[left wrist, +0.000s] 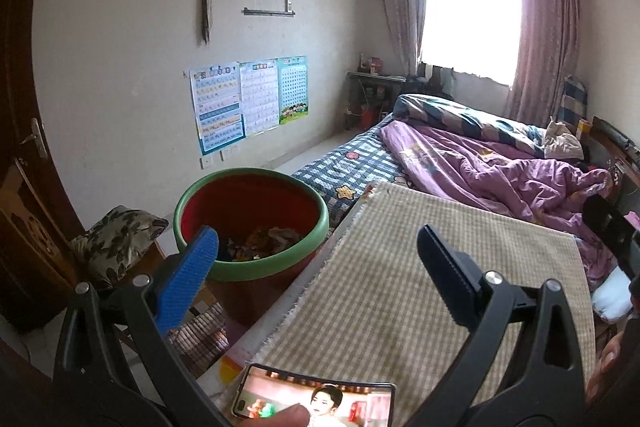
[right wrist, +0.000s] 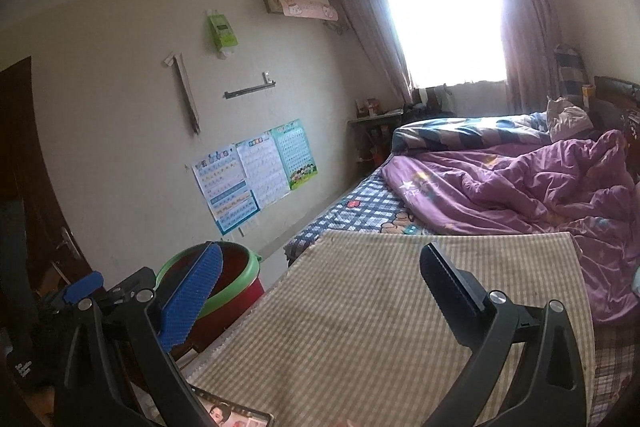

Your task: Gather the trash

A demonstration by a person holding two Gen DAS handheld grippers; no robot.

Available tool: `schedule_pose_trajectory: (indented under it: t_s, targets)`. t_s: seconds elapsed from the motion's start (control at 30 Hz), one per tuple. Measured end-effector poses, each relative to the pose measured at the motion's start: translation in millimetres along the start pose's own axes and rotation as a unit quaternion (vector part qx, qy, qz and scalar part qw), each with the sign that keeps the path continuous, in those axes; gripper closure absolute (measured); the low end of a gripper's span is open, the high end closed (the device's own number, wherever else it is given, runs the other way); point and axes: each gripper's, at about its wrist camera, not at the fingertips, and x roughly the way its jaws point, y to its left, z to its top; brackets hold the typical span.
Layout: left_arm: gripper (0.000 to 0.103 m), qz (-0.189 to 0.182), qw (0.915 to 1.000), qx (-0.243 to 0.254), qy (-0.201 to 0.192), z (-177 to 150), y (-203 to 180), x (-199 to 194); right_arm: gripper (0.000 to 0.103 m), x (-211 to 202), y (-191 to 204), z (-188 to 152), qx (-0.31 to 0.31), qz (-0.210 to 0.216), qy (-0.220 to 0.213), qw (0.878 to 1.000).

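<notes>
A red bin with a green rim [left wrist: 256,269] stands beside the bed, and crumpled wrappers [left wrist: 266,241] lie inside it. My left gripper [left wrist: 316,239] is open with nothing between its fingers; its blue pad [left wrist: 188,283] overlaps the bin's near rim in the view, its black finger is over a checked mat [left wrist: 400,279]. My right gripper [right wrist: 320,255] is open and empty above the same checked mat [right wrist: 340,327]. The bin [right wrist: 240,285] sits to its left, partly behind its blue pad [right wrist: 192,299]. No loose trash shows on the mat.
A phone [left wrist: 316,401] with a lit screen lies at the mat's near edge, a thumb on it. The bed carries a purple quilt [left wrist: 500,171]. A chair with a patterned cushion [left wrist: 116,243] stands left of the bin, by a dark wooden door [left wrist: 24,147].
</notes>
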Motion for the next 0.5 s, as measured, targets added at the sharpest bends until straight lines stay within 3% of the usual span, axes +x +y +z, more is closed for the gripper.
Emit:
schedule_pose_trajectory:
  t_s: [0.5]
  targets:
    - [0.006, 0.022, 0.9995, -0.01, 0.018, -1, 3, 11, 0.007, 18, 5, -4, -0.009, 0.024, 0.024, 0.999]
